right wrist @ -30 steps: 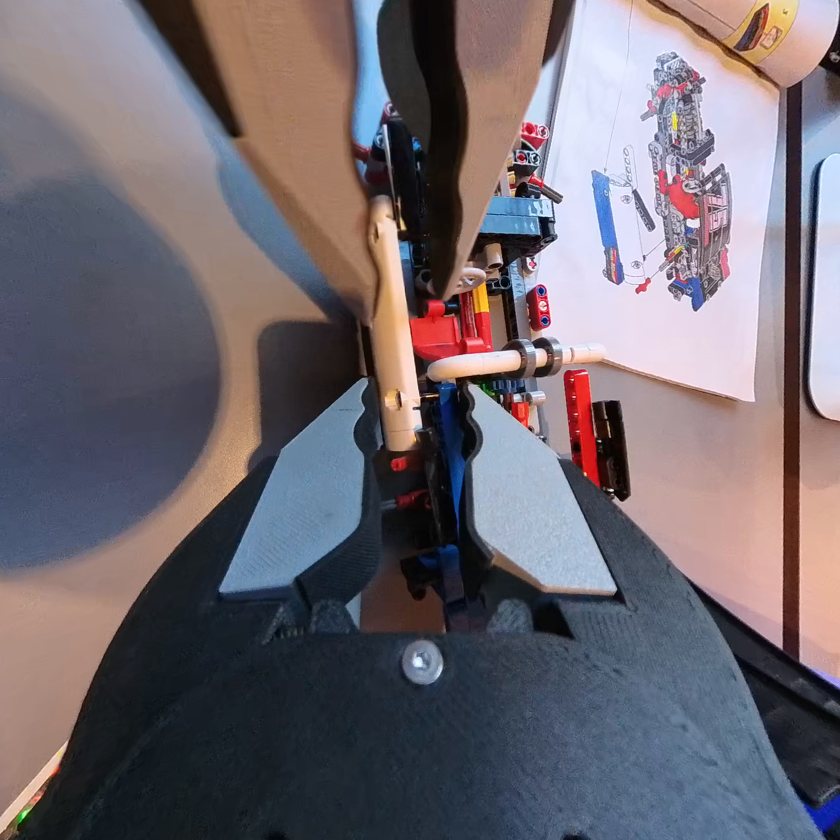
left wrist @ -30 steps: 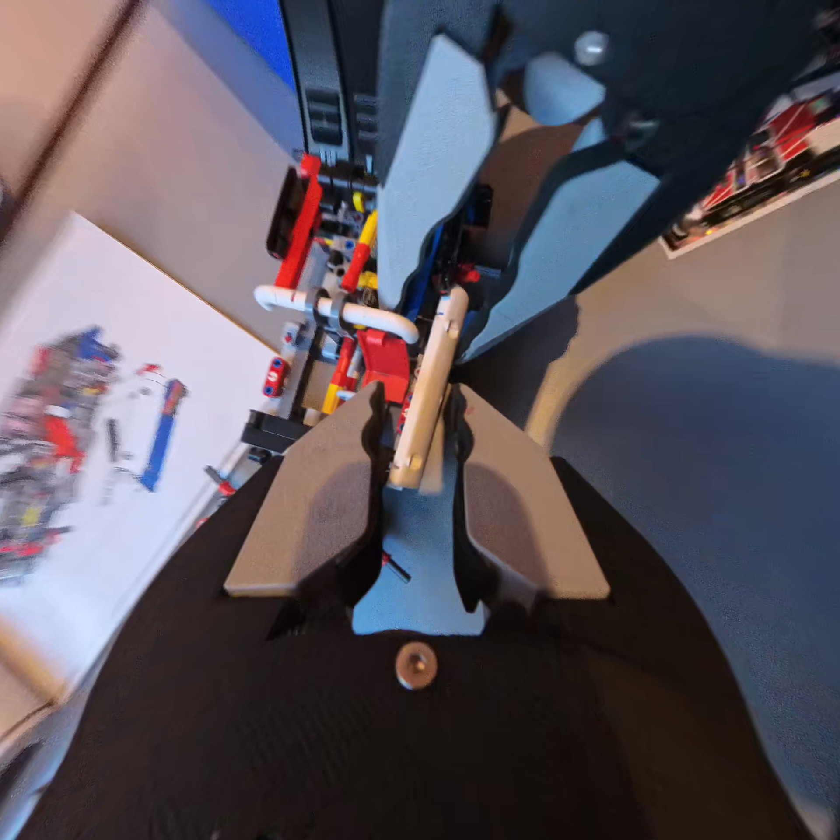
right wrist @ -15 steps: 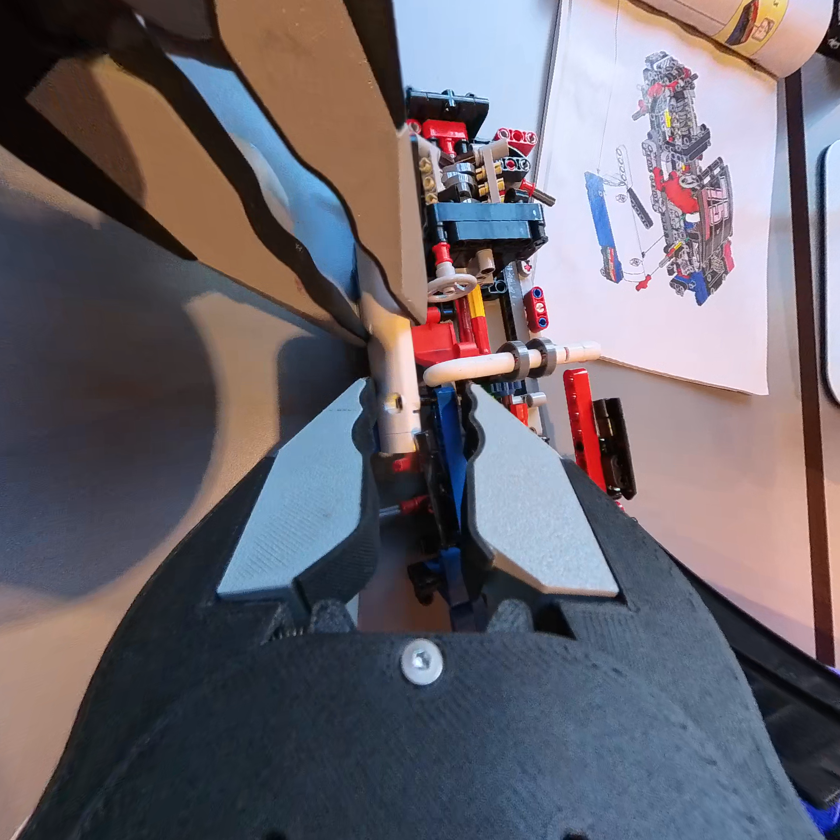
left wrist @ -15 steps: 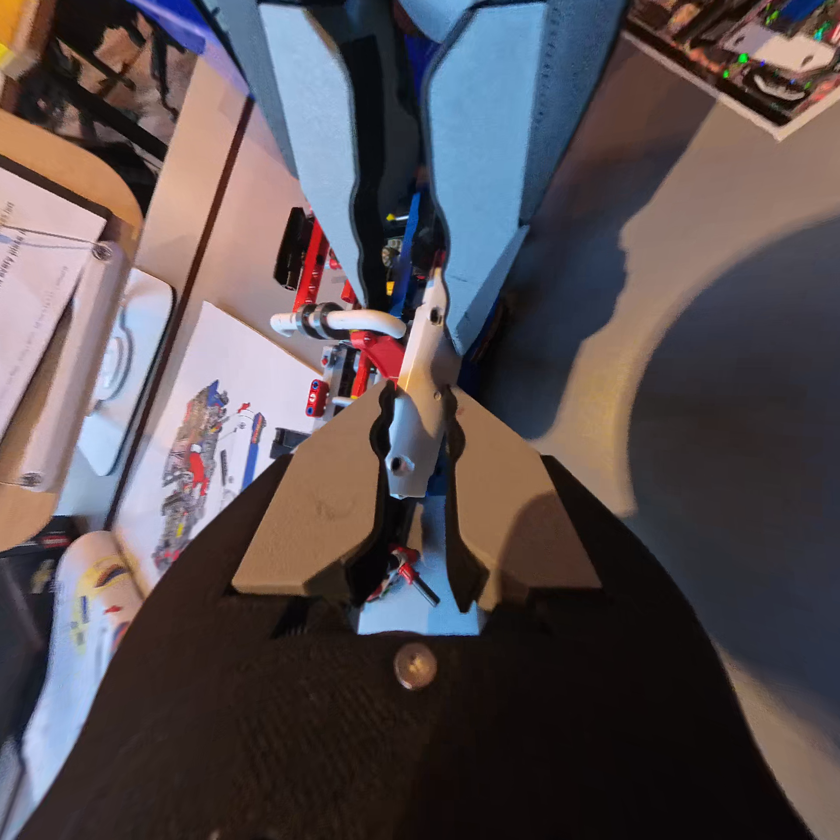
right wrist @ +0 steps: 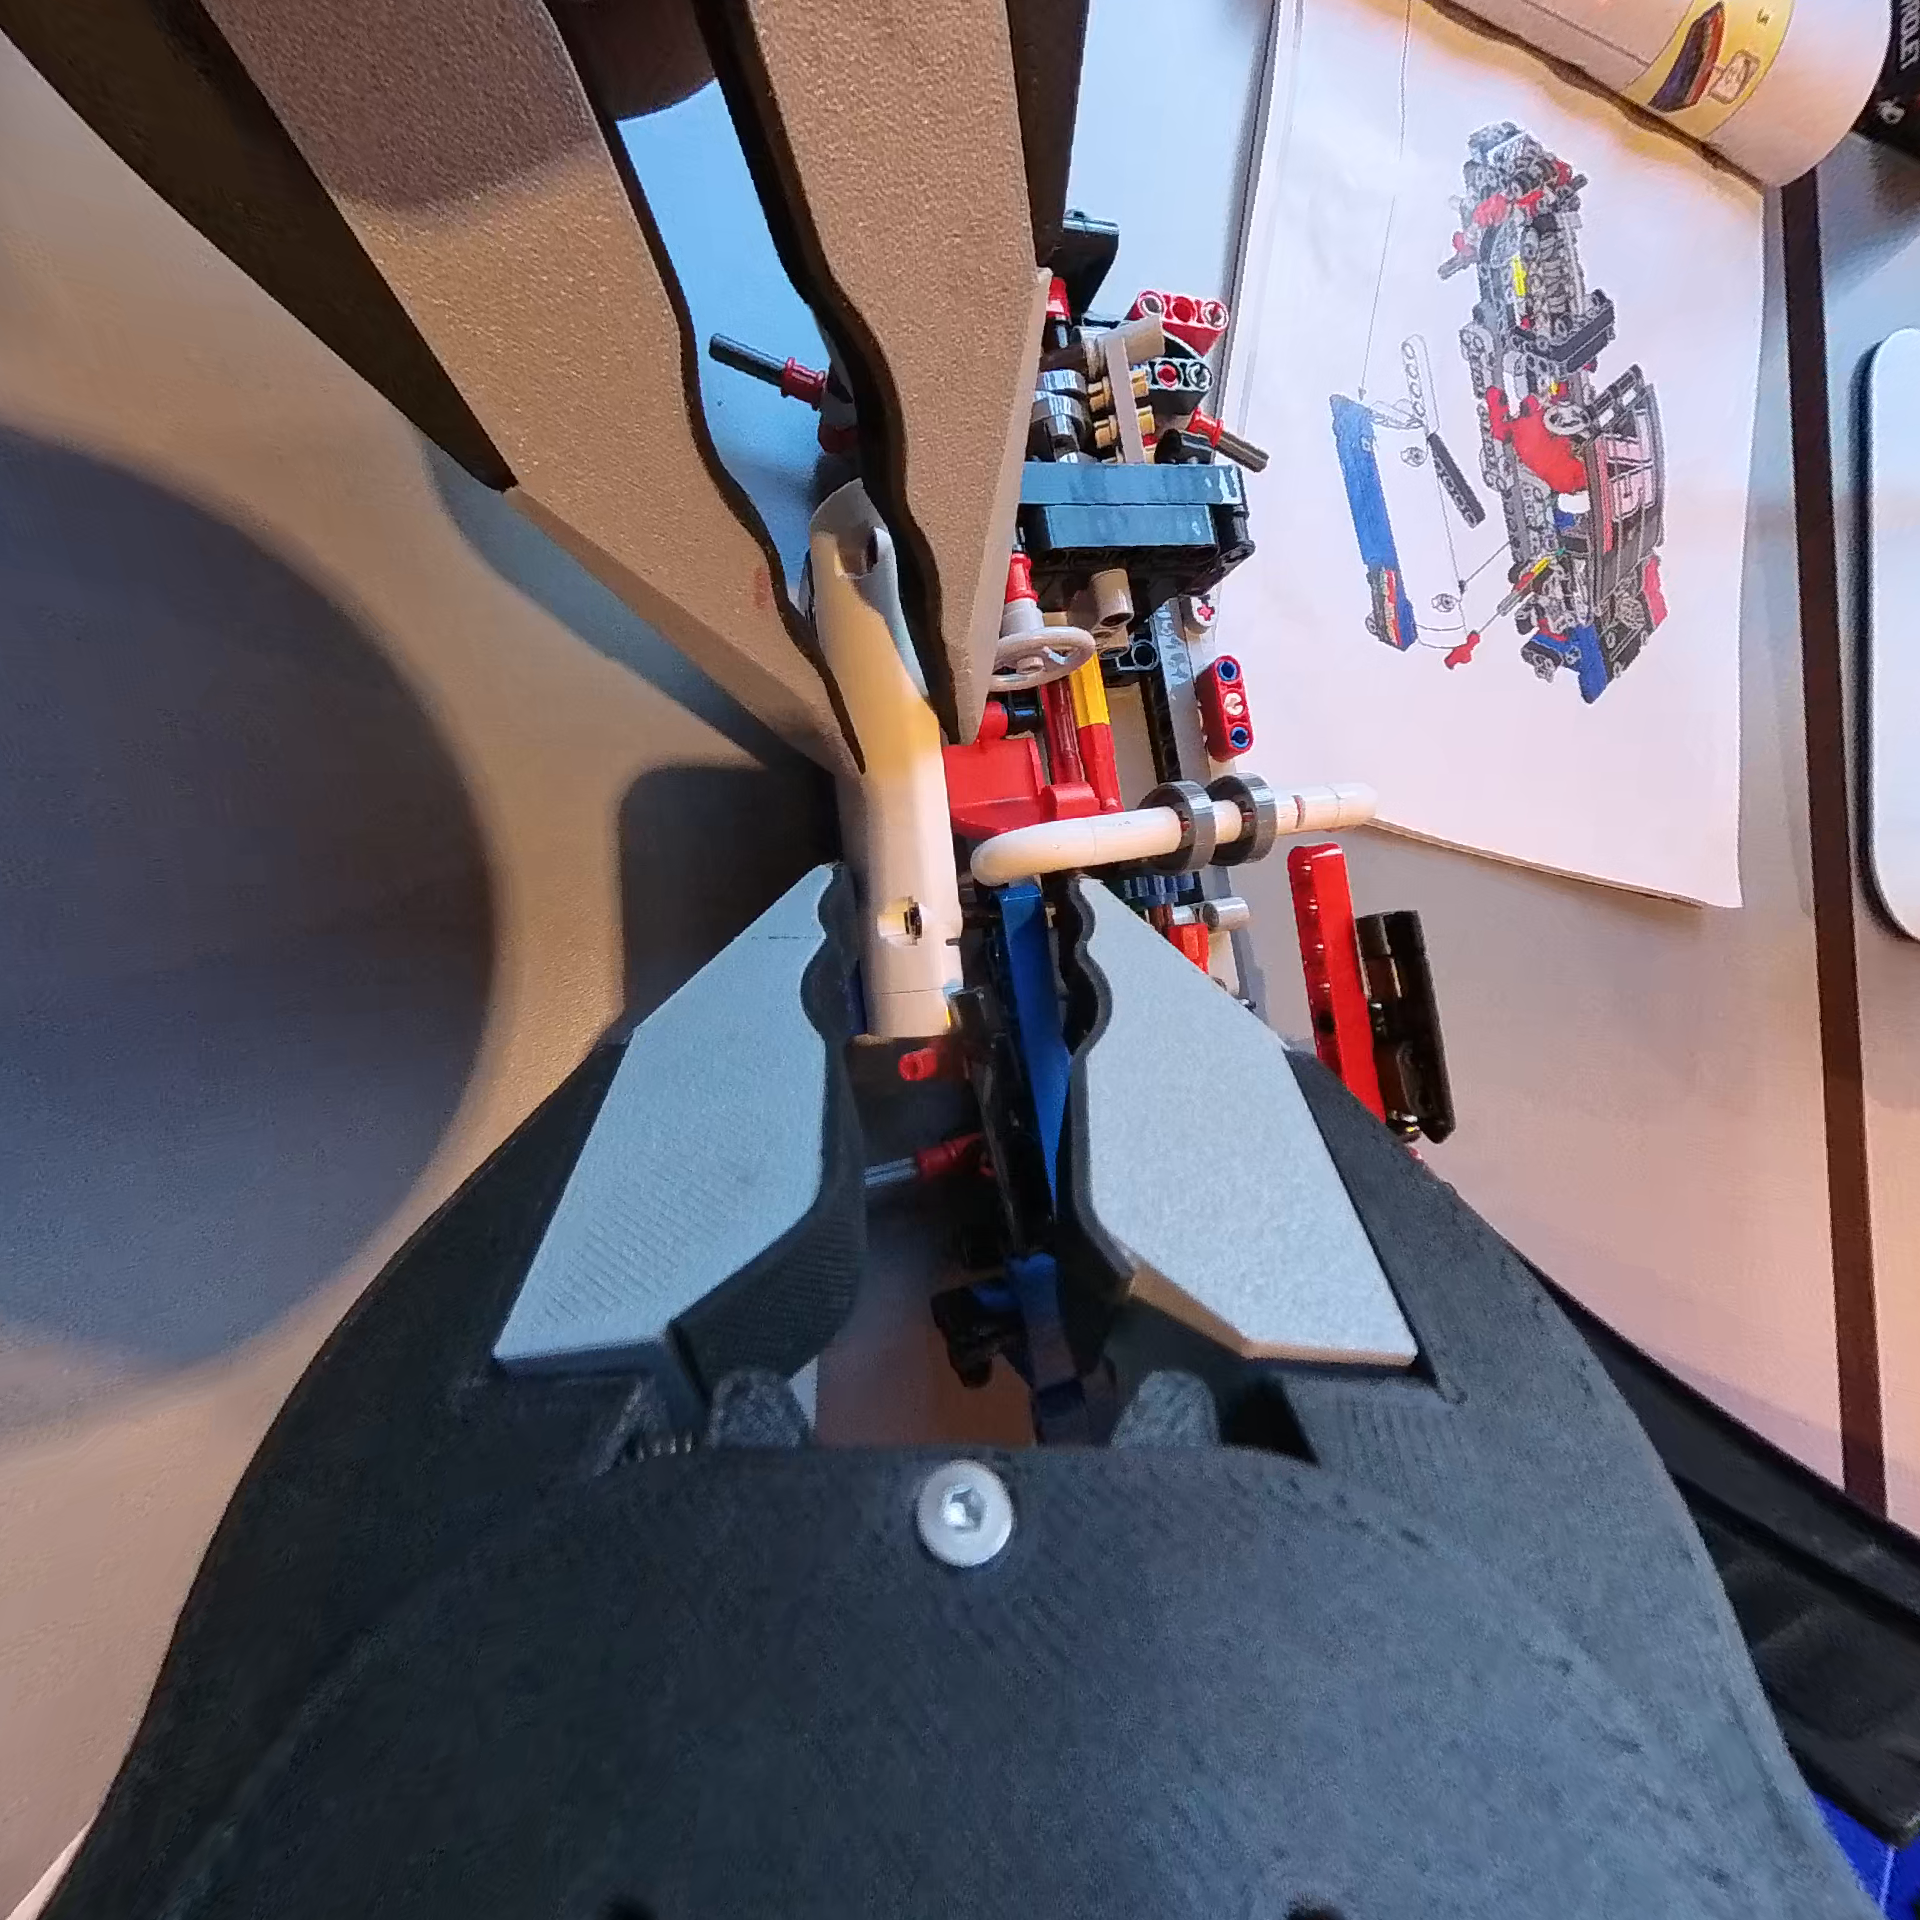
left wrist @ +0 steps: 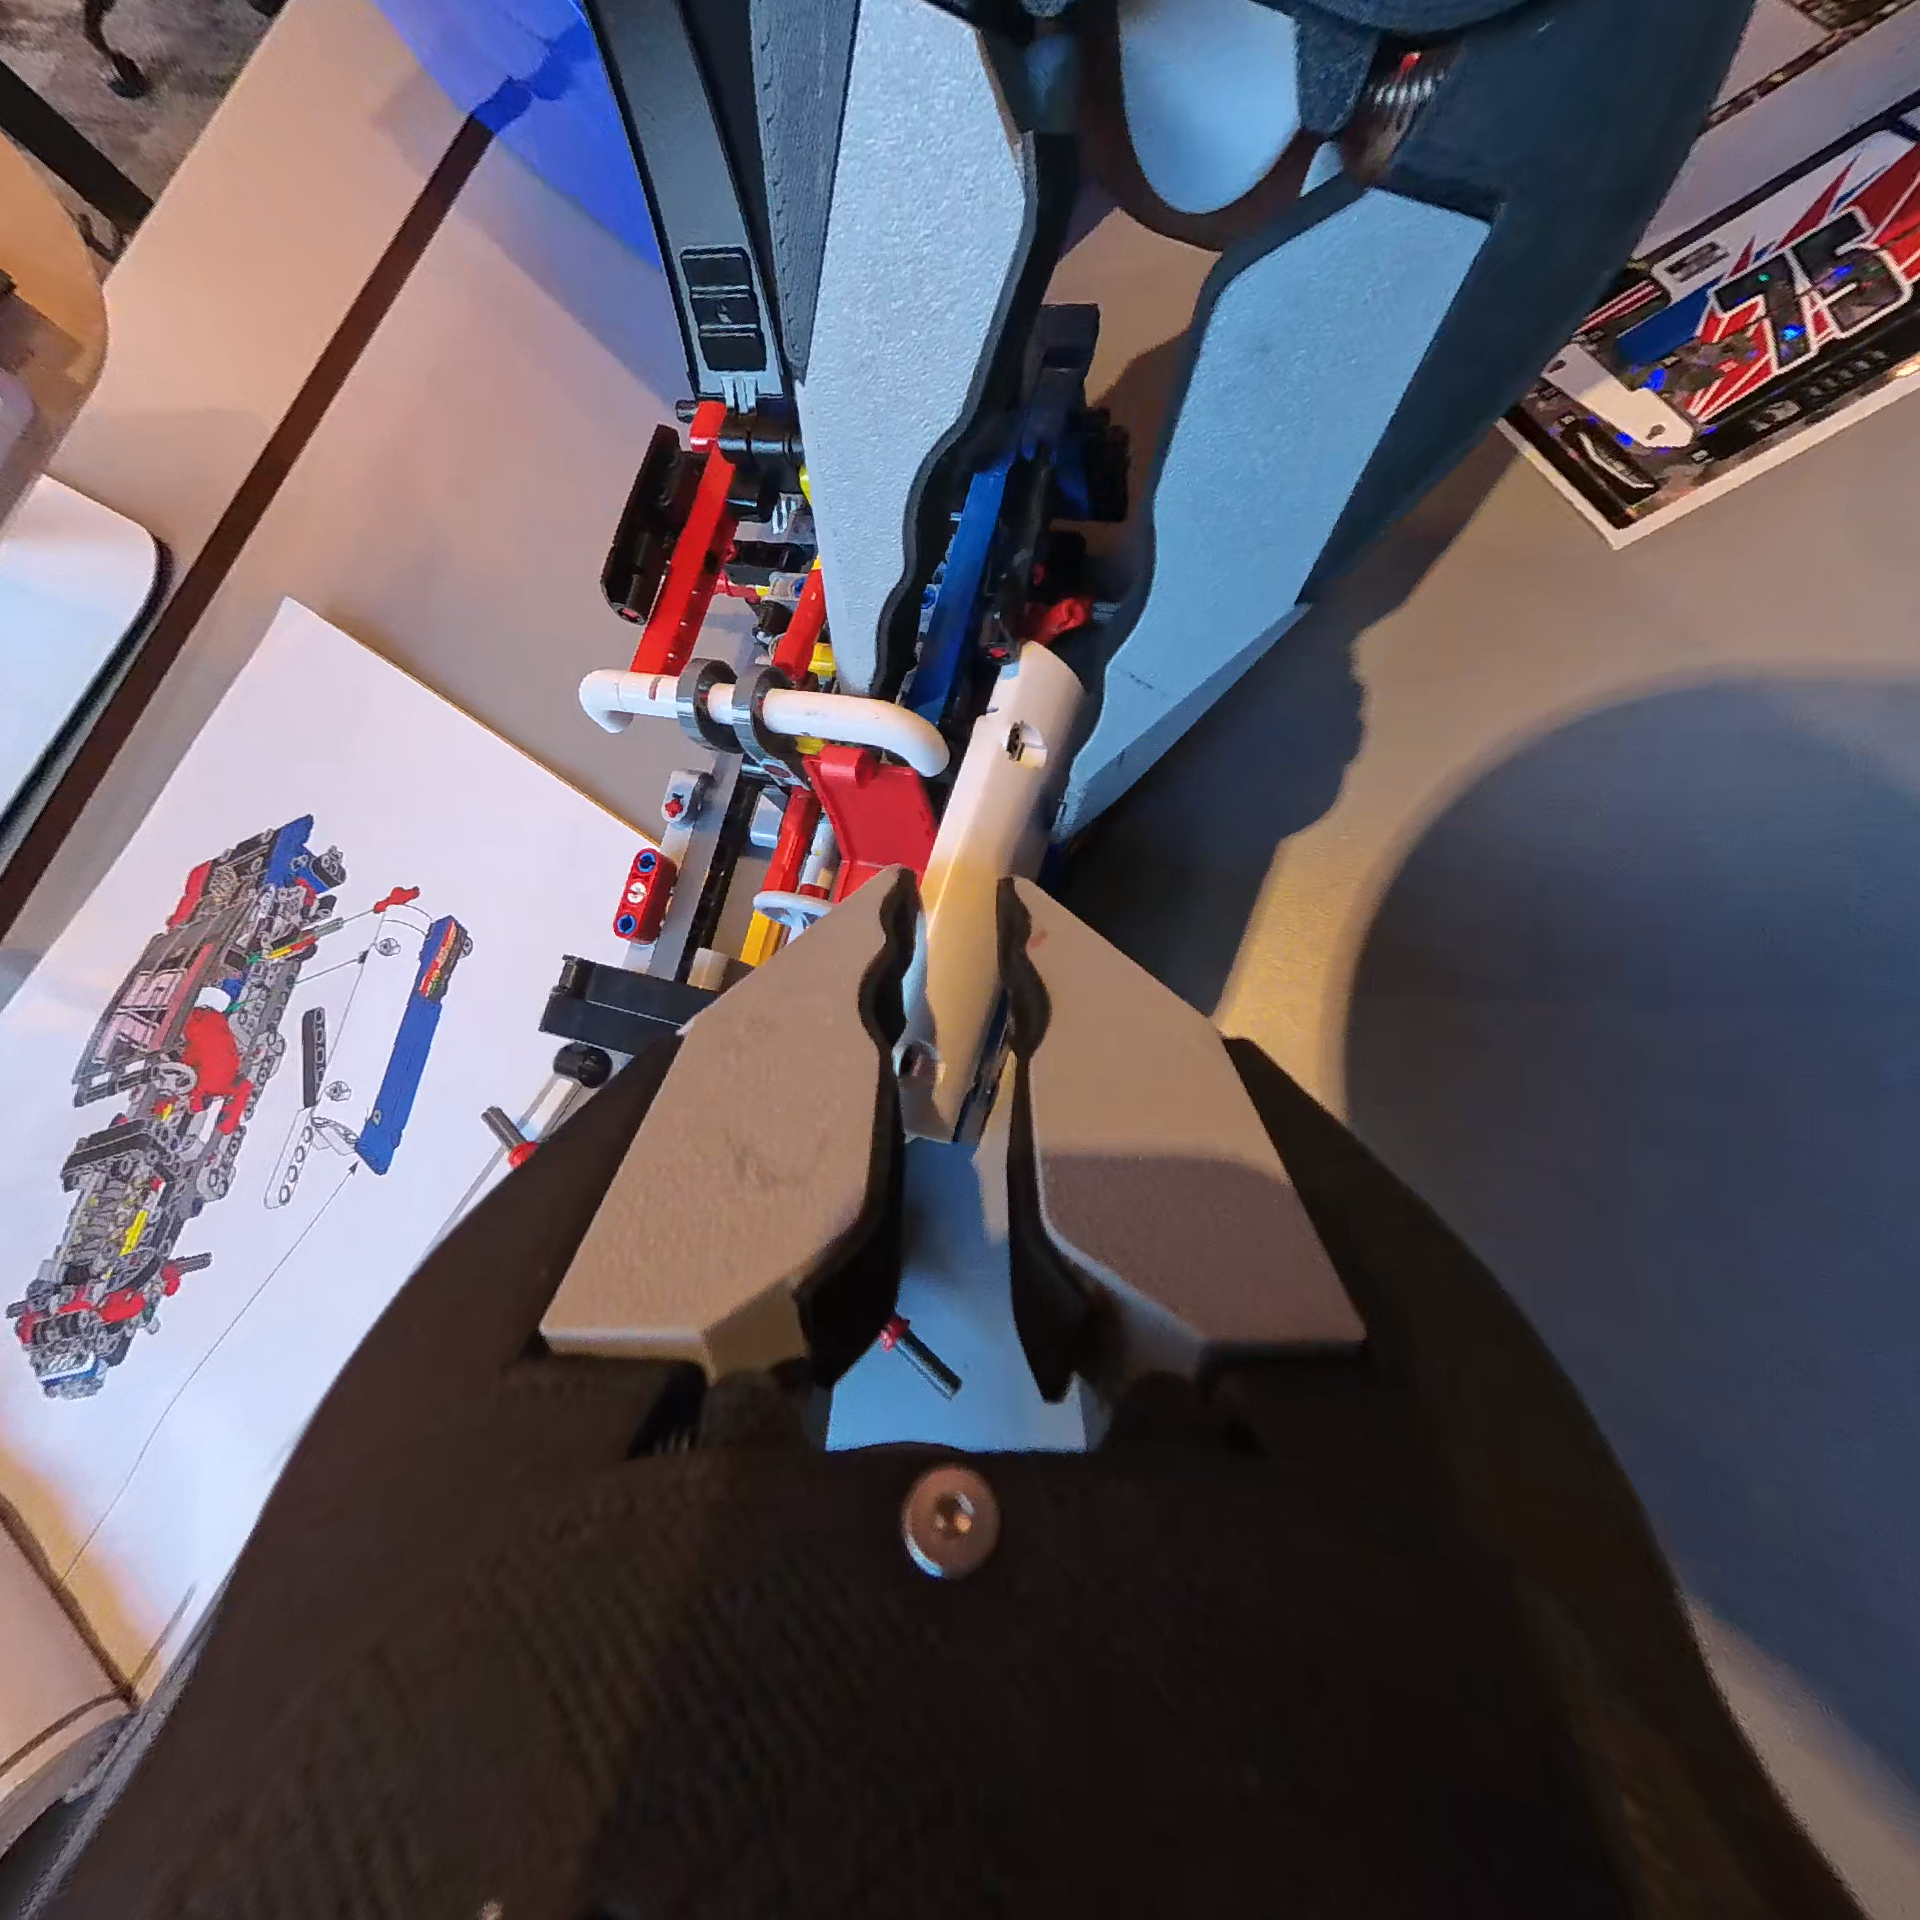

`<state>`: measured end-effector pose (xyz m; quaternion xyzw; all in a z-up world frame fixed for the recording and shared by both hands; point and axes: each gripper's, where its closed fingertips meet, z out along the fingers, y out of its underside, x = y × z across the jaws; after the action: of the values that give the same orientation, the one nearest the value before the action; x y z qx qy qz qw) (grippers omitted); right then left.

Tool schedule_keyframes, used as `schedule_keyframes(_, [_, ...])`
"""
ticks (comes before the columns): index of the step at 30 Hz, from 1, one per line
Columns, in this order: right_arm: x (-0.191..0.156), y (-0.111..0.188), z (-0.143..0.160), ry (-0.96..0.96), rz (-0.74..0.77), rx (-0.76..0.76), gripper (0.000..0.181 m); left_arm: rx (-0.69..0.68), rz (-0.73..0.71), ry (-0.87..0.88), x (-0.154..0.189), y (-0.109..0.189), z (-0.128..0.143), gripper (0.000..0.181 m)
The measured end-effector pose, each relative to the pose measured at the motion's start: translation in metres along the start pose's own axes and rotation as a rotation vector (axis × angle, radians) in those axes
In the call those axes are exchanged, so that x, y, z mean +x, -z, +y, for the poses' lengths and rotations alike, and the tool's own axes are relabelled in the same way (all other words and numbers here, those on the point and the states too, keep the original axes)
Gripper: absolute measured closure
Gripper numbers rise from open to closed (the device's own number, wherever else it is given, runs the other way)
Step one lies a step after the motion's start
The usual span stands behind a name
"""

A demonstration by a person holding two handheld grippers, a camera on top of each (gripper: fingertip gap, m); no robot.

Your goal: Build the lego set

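Meanwhile the left wrist view has swung back from its steep tilt of half a second ago, so the instruction sheet (left wrist: 312, 935) lies broad on the counter (left wrist: 1558, 727) again, while the white panel (left wrist: 987, 831) sits much as it did against the side of the lego model (left wrist: 790, 748) — a sign, I judge, that the piece is being pressed and steadied rather than moved to a new spot. The left tongs (left wrist: 951, 977) are closed down narrow on the near end of that white panel, pads touching both faces. The right tongs (right wrist: 961, 935) stand a little wider, clamped across the model's blue beam (right wrist: 1023, 997) and dark frame (the panel's far end lies against their left finger). The model rests on the counter just beside the sheet's edge, between the two tools. Whether the panel's pins have seated cannot be told.
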<state>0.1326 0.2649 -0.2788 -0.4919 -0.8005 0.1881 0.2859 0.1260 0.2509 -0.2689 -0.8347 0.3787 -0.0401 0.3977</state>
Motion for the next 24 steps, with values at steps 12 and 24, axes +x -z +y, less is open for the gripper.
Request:
schedule_keyframes(12, [0.0039, -0.0001, 0.0027, 0.005, 0.026, -0.020, 0.140, 0.015, 0.009, 0.059, -0.0009, 0.0002, 0.0002, 0.169])
schedule_keyframes(24, [0.0059, 0.0008, 0.0021, -0.012, 0.007, 0.000, 0.140, 0.022, 0.062, 0.107, -0.0026, -0.0021, -0.0029, 0.170])
